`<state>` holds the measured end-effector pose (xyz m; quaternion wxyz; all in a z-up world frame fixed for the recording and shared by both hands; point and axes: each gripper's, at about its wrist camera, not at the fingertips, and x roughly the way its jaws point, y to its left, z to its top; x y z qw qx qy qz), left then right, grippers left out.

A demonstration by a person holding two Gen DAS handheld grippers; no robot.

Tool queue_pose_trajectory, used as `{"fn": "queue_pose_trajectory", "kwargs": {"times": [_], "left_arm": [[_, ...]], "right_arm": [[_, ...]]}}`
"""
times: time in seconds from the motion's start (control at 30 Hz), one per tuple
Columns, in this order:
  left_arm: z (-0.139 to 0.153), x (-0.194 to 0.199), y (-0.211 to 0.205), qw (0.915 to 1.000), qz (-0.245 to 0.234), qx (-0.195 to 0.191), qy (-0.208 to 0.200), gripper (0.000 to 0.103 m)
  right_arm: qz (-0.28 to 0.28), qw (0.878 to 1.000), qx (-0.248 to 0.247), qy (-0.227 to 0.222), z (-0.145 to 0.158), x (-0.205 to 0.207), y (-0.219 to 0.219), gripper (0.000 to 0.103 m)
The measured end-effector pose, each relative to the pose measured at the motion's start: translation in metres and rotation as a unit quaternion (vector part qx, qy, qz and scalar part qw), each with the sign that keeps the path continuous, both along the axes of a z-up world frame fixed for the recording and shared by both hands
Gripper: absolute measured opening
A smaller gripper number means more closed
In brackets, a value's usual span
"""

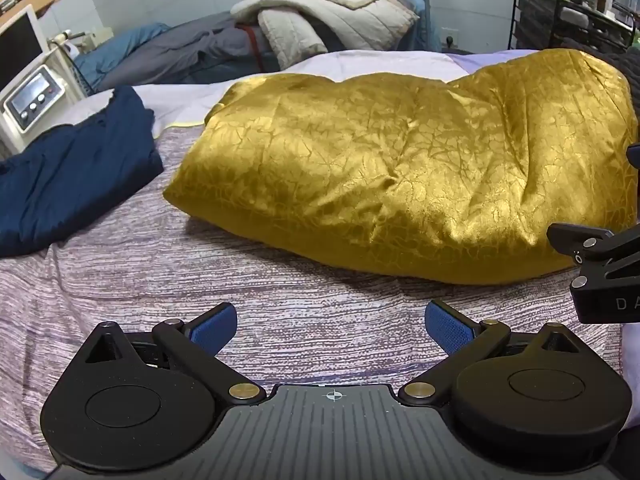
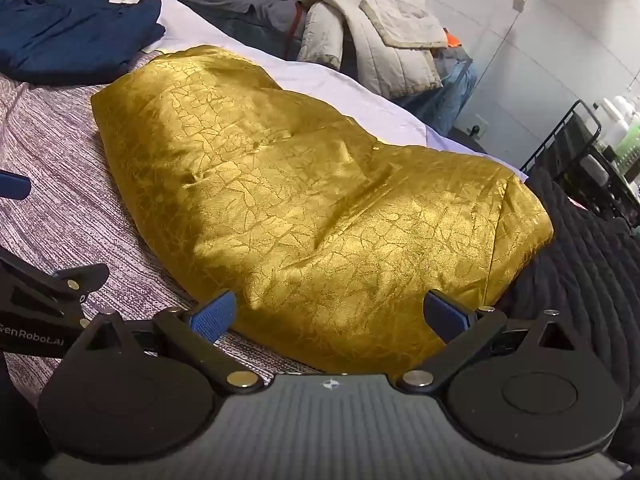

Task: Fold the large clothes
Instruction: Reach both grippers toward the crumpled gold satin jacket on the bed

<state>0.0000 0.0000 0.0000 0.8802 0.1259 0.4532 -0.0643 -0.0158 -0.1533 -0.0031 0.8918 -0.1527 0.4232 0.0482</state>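
Note:
A shiny gold patterned cloth [image 1: 392, 168] lies folded into a thick bundle on the purple-striped bed cover [image 1: 200, 280]; it also shows in the right wrist view [image 2: 304, 208]. My left gripper [image 1: 331, 326] is open and empty, over the bed cover just short of the cloth's near edge. My right gripper [image 2: 331, 318] is open and empty, its jaws spread over the near edge of the gold cloth. The right gripper's body shows at the right edge of the left wrist view [image 1: 600, 264].
A dark blue garment [image 1: 68, 176] lies folded at the left of the bed. Beige quilted jackets [image 1: 332, 12] are piled behind the bed. A white device [image 1: 32, 100] stands far left. A black wire rack [image 2: 580, 152] with bottles stands at right, beside a black ribbed cloth [image 2: 580, 280].

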Motion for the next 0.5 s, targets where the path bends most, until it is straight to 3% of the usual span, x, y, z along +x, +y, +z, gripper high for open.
{"fn": "queue_pose_trajectory", "kwargs": {"times": [0.5], "left_arm": [[0.0007, -0.0037, 0.0006, 1.0000, -0.001, 0.000, 0.001, 0.103]], "right_arm": [[0.000, 1.000, 0.001, 0.000, -0.0002, -0.0003, 0.0002, 0.100]]}}
